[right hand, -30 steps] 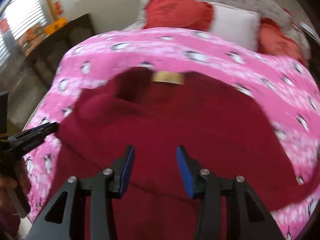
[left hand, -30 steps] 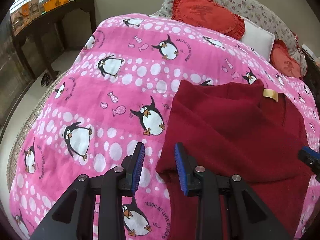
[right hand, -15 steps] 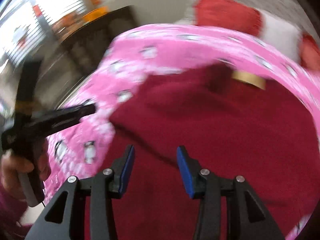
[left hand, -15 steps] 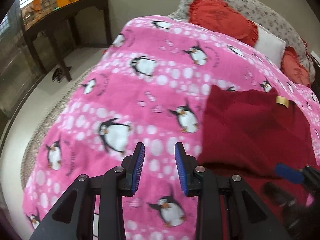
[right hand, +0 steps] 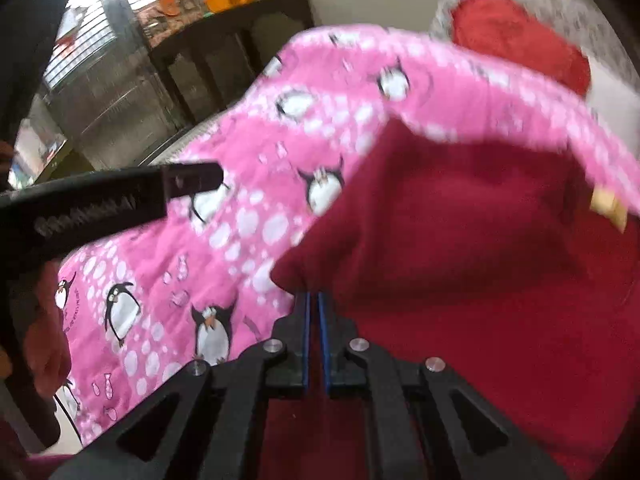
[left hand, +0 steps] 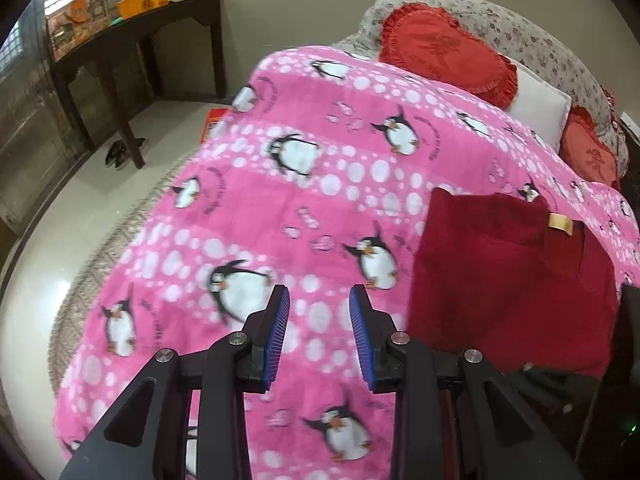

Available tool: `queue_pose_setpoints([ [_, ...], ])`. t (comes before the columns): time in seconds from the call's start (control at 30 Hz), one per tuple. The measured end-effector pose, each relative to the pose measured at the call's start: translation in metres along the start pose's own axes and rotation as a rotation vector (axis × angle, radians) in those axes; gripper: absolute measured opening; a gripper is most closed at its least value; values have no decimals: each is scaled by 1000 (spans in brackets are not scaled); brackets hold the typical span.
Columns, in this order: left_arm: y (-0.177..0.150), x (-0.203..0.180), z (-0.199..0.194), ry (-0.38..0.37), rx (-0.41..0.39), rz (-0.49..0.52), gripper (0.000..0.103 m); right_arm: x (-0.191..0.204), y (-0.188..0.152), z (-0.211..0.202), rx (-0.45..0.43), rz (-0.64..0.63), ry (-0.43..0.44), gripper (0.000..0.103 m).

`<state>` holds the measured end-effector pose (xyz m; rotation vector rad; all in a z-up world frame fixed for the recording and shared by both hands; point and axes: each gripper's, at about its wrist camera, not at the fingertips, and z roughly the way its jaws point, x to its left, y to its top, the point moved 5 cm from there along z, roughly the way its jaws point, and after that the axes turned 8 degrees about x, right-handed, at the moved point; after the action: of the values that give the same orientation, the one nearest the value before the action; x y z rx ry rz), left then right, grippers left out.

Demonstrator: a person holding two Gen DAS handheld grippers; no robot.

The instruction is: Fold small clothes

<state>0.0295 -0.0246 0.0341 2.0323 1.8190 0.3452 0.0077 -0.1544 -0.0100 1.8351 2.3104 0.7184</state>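
A: What are the right gripper (right hand: 314, 300) pads doing?
B: Its jaws have just been closing; they stand nearly together, and the near left corner of the dark red fleece garment (right hand: 460, 240) sits at their tips, apparently pinched.
A: And the left gripper (left hand: 318, 308)?
B: Jaws parted, nothing between them, over the pink penguin blanket (left hand: 280, 208); the garment lies off to their right.
A: How will it handle?
B: Probably soft, light and limp. Take it at corners or hems; it'll sag between holds.
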Motion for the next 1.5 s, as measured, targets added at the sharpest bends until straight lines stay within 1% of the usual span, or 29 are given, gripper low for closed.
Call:
queue_pose_setpoints([
  [0.03, 0, -8, 2, -6, 2, 13, 11, -3, -3, 1, 13, 11, 6, 4],
  [0.07, -1, -12, 3, -6, 4, 22, 11, -7, -6, -4, 17, 26, 10, 10],
  [0.1, -2, -19, 5, -9, 7, 36, 11, -11, -9, -14, 9, 45, 19, 22],
  [0.13, -2, -26, 6, -15, 7, 46, 11, -17, -13, -25, -7, 60, 25, 30],
  [0.17, -3, -30, 7, -20, 8, 53, 11, -27, -18, -44, -42, 82, 16, 47],
  [0.2, -4, -37, 10, -26, 10, 65, 11, -41, -25, -63, -84, 109, -18, 57],
  [0.27, -6, -45, 17, -23, 16, 87, 11, -74, -38, -94, -152, 173, -110, 62],
  [0.37, -11, -54, 33, 3, 47, 102, 11, -145, -67, -136, -196, 308, -335, 63],
  [0.43, -14, -57, 41, 18, 58, 99, 11, -194, -87, -150, -178, 392, -474, 64],
  [0.47, -15, -57, 43, 23, 62, 96, 11, -211, -92, -148, -152, 424, -501, 64],
  [0.5, -15, -57, 44, 26, 63, 92, 11, -226, -98, -145, -127, 455, -503, 64],
  [0.53, -15, -57, 45, 29, 62, 86, 11, -240, -105, -139, -97, 498, -482, 62],
  [0.57, -15, -57, 45, 31, 62, 84, 11, -247, -111, -133, -81, 528, -442, 46],
  [0.6, -15, -58, 46, 34, 63, 83, 11, -249, -112, -127, -76, 540, -386, 15],
  [0.63, -15, -58, 46, 38, 65, 85, 11, -246, -111, -125, -73, 540, -352, 7],
  [0.67, -15, -58, 46, 42, 66, 88, 11, -243, -110, -128, -84, 528, -380, 6],
  [0.7, -15, -59, 47, 47, 67, 91, 11, -240, -108, -135, -112, 506, -407, 6],
  [0.77, -16, -61, 47, 48, 69, 95, 11, -240, -108, -150, -182, 508, -412, 6],
  [0.8, -17, -63, 49, 50, 74, 100, 11, -242, -107, -152, -191, 521, -413, 5],
  [0.87, -16, -66, 51, 63, 73, 106, 11, -254, -104, -143, -162, 538, -436, 6],
  [0.93, -17, -69, 52, 80, 66, 119, 11, -262, -106, -128, -106, 557, -436, 7],
  [1.0, -17, -69, 50, 82, 61, 124, 11, -262, -111, -135, -111, 578, -429, 16],
  [1.03, -17, -69, 49, 77, 60, 123, 11, -257, -113, -144, -139, 589, -418, 19],
  [1.07, -17, -68, 47, 74, 61, 121, 11, -252, -114, -153, -167, 593, -409, 27],
  [1.1, -16, -67, 45, 70, 62, 119, 11, -246, -116, -160, -188, 588, -401, 31],
  [1.17, -17, -67, 40, 61, 55, 115, 11, -229, -114, -167, -204, 535, -380, 31],
  [1.3, -19, -68, 28, 53, 42, 119, 11, -205, -113, -150, -152, 453, -337, 31],
  [1.43, -22, -72, 17, 40, 33, 125, 11, -218, -119, -107, -22, 470, -396, 31],
  [1.5, -23, -74, 12, 37, 27, 135, 11, -217, -117, -111, -44, 481, -400, 31],
])
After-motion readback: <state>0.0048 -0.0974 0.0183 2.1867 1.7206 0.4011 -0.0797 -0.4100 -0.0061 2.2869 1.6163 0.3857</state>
